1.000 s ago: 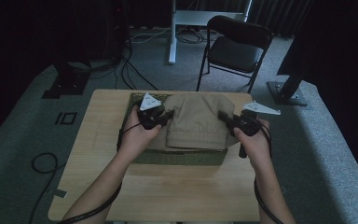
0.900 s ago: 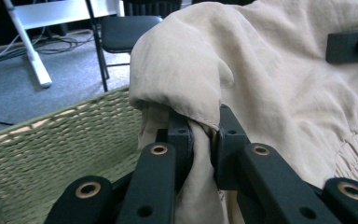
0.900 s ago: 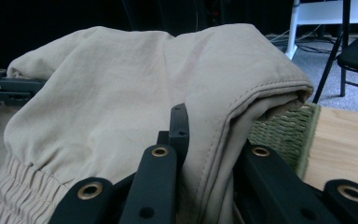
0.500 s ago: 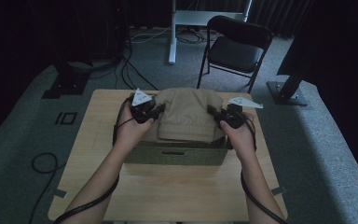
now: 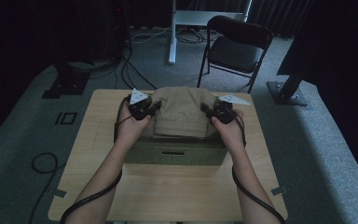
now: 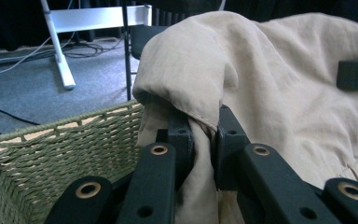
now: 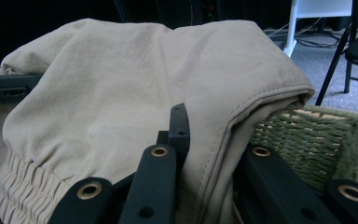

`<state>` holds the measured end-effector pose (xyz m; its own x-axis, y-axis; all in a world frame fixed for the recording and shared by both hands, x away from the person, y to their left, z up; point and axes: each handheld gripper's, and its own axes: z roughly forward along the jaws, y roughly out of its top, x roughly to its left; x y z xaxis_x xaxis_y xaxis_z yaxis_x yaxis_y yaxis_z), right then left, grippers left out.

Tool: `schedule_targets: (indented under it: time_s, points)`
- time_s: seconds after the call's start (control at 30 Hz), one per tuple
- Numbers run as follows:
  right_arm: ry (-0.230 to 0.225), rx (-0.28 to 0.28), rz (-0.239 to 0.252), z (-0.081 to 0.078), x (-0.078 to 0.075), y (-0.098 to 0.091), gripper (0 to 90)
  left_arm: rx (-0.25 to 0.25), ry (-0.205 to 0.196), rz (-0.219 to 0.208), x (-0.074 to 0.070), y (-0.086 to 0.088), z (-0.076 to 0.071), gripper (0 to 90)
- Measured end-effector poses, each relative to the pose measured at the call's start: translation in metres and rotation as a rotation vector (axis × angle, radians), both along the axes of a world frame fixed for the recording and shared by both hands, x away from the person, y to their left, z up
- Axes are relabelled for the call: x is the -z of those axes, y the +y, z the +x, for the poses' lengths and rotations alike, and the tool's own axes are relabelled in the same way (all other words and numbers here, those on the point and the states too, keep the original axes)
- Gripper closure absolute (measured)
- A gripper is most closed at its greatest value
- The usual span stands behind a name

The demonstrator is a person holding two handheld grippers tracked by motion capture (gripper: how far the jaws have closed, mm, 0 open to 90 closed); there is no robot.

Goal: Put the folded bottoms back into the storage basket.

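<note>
Fingers (image 6: 186,140) of both grippers pinch the beige garment (image 5: 181,111) above the woven basket (image 5: 175,154).

A dim recording lab or studio
Black curtains, floor cables (image 5: 135,70), stand bases (image 5: 289,91), a folding chair (image 5: 235,49), grey carpet (image 5: 23,140)

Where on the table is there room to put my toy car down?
The wide bare strip of table in front of the green woven basket, between the forearms, is free. Narrower strips lie left and right of the basket. The far end is crowded by the beige garment.
</note>
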<state>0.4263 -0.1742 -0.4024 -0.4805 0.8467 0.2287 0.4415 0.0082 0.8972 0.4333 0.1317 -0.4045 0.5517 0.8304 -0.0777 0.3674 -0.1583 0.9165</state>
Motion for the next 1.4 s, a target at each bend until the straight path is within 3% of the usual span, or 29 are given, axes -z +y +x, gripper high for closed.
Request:
schedule_targets:
  time_s: [0.27, 0.4, 0.53, 0.8, 0.93, 0.97, 1.07, 1.23, 1.27, 1.37, 1.4]
  points:
    - [0.055, 0.014, -0.030, 0.014, 0.029, 0.010, 80.1, -0.008, 0.035, -0.006, 0.028, 0.005, 0.007, 80.7]
    - [0.085, 0.018, -0.048, 0.019, 0.044, 0.013, 79.8, -0.013, 0.057, 0.032, 0.041, 0.003, 0.010, 80.6]
    - [0.114, 0.022, -0.059, 0.020, 0.055, 0.014, 79.7, -0.012, 0.083, 0.038, 0.047, 0.003, 0.011, 80.6]
    - [0.160, 0.035, -0.113, 0.025, 0.067, 0.021, 79.6, -0.021, 0.133, 0.065, 0.061, 0.003, 0.019, 79.6]
    - [0.184, 0.039, -0.139, 0.028, 0.069, 0.025, 79.6, -0.055, 0.185, 0.051, 0.071, 0.005, 0.025, 78.1]
    - [0.190, 0.044, -0.144, 0.028, 0.069, 0.026, 79.6, -0.057, 0.201, 0.064, 0.074, 0.004, 0.026, 78.1]
    - [0.233, 0.050, -0.172, 0.032, 0.073, 0.033, 79.6, -0.061, 0.223, 0.087, 0.081, 0.004, 0.028, 78.0]
    - [0.287, 0.070, -0.188, 0.037, 0.082, 0.036, 79.2, -0.071, 0.254, 0.079, 0.085, 0.007, 0.030, 76.9]
    - [0.290, 0.071, -0.195, 0.037, 0.084, 0.037, 78.9, -0.069, 0.265, 0.093, 0.086, 0.006, 0.030, 76.9]
    - [0.312, 0.070, -0.204, 0.039, 0.087, 0.036, 74.5, -0.091, 0.277, 0.106, 0.090, 0.006, 0.032, 73.0]
    - [0.315, 0.070, -0.230, 0.040, 0.088, 0.036, 70.5, -0.100, 0.283, 0.113, 0.092, 0.006, 0.032, 68.1]
